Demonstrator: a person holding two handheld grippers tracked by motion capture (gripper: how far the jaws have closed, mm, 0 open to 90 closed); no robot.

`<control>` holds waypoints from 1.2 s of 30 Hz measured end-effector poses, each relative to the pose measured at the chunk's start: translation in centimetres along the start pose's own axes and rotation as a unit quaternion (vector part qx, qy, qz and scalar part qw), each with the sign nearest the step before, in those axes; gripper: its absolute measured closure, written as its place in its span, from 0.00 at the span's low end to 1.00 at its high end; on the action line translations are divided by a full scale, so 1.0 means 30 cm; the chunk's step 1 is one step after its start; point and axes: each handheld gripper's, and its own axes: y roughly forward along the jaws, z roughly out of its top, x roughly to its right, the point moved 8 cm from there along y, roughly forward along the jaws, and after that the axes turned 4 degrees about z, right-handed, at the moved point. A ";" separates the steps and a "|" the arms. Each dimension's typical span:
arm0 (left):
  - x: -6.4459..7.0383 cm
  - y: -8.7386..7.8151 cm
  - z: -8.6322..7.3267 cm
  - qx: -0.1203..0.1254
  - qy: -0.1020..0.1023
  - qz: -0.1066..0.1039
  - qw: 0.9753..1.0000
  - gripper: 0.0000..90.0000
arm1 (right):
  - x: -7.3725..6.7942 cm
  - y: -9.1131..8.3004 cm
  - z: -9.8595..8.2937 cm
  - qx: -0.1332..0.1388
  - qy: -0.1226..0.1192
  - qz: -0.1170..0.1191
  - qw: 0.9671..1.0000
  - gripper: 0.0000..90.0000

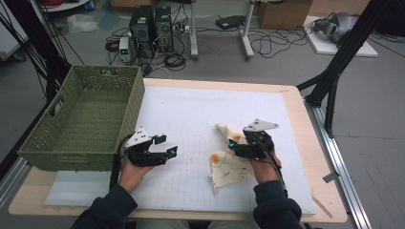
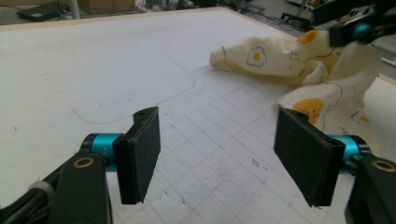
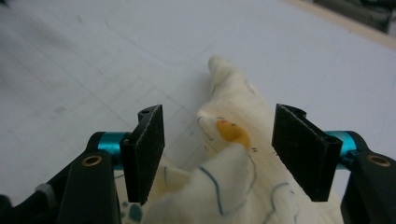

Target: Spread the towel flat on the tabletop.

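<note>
- The cloth point(image 1: 229, 167) – cream, printed with fried eggs – lies crumpled on the white mat point(image 1: 200, 114), toward the 4 o'clock part of the mat in the high view.
- One pale corner of it stretches away toward 11 o'clock from the main heap; the rest spreads down toward the table's near edge.
- The right gripper point(image 1: 241, 143) sits over the cloth's upper part, at about 1 o'clock from the heap's middle, held by the person's right hand point(image 1: 261, 168).
- In the right gripper view its jaws stand wide apart, with a raised fold of the cloth point(image 3: 233, 154) between them; neither pad is seen pressing on it, and whether the fabric touches the left pad low down cannot be told.
- The left gripper point(image 1: 167, 145) is at 9 o'clock from the cloth, well apart from it, over bare mat, held by the left hand point(image 1: 133, 172).
- In the left gripper view its jaws are wide open with nothing between them but the gridded mat point(image 2: 116, 60); the cloth point(image 2: 299, 65) lies ahead at about 1 o'clock.
- A green woven basket point(image 1: 81, 119) stands at the table's left edge, at 9 o'clock from the left gripper and just beside it.
- The mat rests on a wooden table point(image 1: 315, 157).
- Beyond the table, at 12 o'clock, cables and black boxes point(image 1: 153, 26) lie on the floor – a cardboard box point(image 1: 284, 13) sits at 1 o'clock.
</note>
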 end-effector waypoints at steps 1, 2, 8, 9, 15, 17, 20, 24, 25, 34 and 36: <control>0.001 0.000 -0.001 0.000 0.000 -0.001 1.000 0.36 | -0.001 0.034 -0.010 -0.026 -0.002 -0.009 1.000 0.38; 0.001 0.000 -0.001 -0.001 -0.001 -0.002 1.000 0.36 | 0.005 0.066 -0.024 -0.049 0.000 -0.014 0.999 0.38; 0.000 -0.001 -0.003 -0.002 -0.001 -0.001 1.000 0.36 | 0.035 0.165 -0.098 -0.128 0.000 -0.019 0.992 0.74; -0.002 -0.002 -0.003 -0.002 0.000 -0.001 1.000 0.37 | 0.030 0.170 -0.101 -0.133 -0.005 -0.013 0.991 0.80; -0.009 -0.007 0.001 0.001 0.004 0.004 1.000 0.41 | -0.107 0.186 -0.060 -0.103 -0.027 0.080 0.991 0.92; -0.012 -0.010 0.004 0.004 0.003 0.006 1.000 0.41 | -0.171 0.180 -0.022 -0.072 -0.025 0.129 0.989 0.92; -0.022 -0.018 0.009 0.008 0.002 0.015 1.000 0.41 | -0.255 0.156 0.037 -0.026 -0.019 0.190 0.981 0.92; -0.034 -0.026 0.012 0.011 -0.003 0.020 1.000 0.41 | -0.255 0.144 0.060 -0.001 -0.010 0.190 0.982 0.89; -0.035 -0.026 0.012 0.011 -0.003 0.021 1.000 0.41 | -0.220 0.148 0.053 -0.007 -0.004 0.161 0.987 0.89; -0.020 -0.013 0.004 0.003 0.001 0.011 1.000 0.43 | 0.043 0.156 0.001 -0.041 0.014 -0.059 0.997 0.85; -0.017 -0.011 0.003 0.002 0.002 0.008 1.000 0.44 | 0.062 0.157 -0.011 -0.044 0.031 -0.058 0.997 0.75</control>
